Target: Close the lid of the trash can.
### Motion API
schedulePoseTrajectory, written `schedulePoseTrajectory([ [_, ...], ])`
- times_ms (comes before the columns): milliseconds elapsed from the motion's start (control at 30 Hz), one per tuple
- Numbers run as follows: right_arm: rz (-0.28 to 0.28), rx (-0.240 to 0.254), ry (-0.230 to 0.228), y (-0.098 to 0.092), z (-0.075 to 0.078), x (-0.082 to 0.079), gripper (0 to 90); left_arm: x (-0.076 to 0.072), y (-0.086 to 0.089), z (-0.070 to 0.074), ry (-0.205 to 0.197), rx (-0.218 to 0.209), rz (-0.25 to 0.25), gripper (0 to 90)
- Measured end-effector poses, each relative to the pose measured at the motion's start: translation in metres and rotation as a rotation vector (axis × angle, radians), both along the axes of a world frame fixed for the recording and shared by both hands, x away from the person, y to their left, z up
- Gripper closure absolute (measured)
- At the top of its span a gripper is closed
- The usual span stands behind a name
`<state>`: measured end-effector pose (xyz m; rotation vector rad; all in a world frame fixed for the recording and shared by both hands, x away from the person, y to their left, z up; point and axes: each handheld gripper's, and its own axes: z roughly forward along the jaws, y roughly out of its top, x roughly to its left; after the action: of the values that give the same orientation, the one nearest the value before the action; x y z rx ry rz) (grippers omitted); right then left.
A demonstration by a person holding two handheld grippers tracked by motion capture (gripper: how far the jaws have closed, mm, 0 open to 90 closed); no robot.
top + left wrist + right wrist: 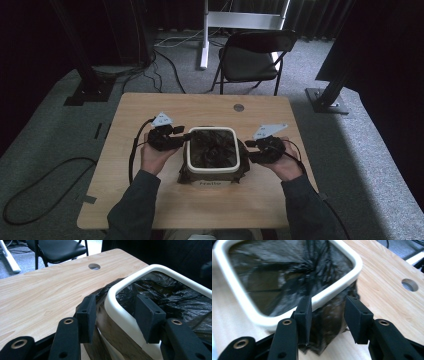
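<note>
Both tools level, jaws facing inward

My left tool (181,136) holds its jaws parted, one either side of a rim; my right tool (251,149) has its jaws apart, gripping nothing.

1. The bench (150,200), of pale wood grain, carries the work and runs out bare toward its far edge beyond both tools.
2. A round cable hole (239,107) sits in the bench near its far edge, beyond and between the two tools.
3. A black folding chair (252,57) stands on the grey carpet past the bench's far edge, farther off than the hole.
4. A white stand leg (204,35) rises just beside the chair, on the left tool's side of it.
5. A black cable (45,175) loops on the floor, well out to the left tool's side of the bench.
6. Dark metal posts on base plates (327,97) stand on the carpet beyond the right tool.
</note>
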<state>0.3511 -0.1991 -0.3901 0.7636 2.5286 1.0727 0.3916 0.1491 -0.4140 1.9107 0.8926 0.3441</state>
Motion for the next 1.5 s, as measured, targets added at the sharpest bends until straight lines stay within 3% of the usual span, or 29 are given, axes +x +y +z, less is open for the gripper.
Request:
schedulePoseTrajectory([
  [200,0.051,0.012,0.012,0.000,-0.003,-0.022,52.8,0.001,-0.002,-0.001,0.003,0.001,-0.001,52.5],
  [533,0.114,-0.016,0.043,0.009,-0.014,-0.034,46.1,0.002,-0.004,-0.003,0.006,0.005,-0.006,53.0],
  [667,0.120,-0.033,0.046,0.012,-0.017,-0.034,45.7,0.003,-0.006,-0.004,0.009,0.005,-0.008,54.2],
  [1100,0.098,-0.023,0.026,0.011,-0.016,-0.032,49.7,0.010,-0.010,-0.010,0.020,0.007,0.000,58.6],
  [1500,0.104,-0.023,0.045,0.010,-0.019,-0.029,52.9,0.010,-0.010,-0.015,0.030,0.020,0.001,58.3],
])
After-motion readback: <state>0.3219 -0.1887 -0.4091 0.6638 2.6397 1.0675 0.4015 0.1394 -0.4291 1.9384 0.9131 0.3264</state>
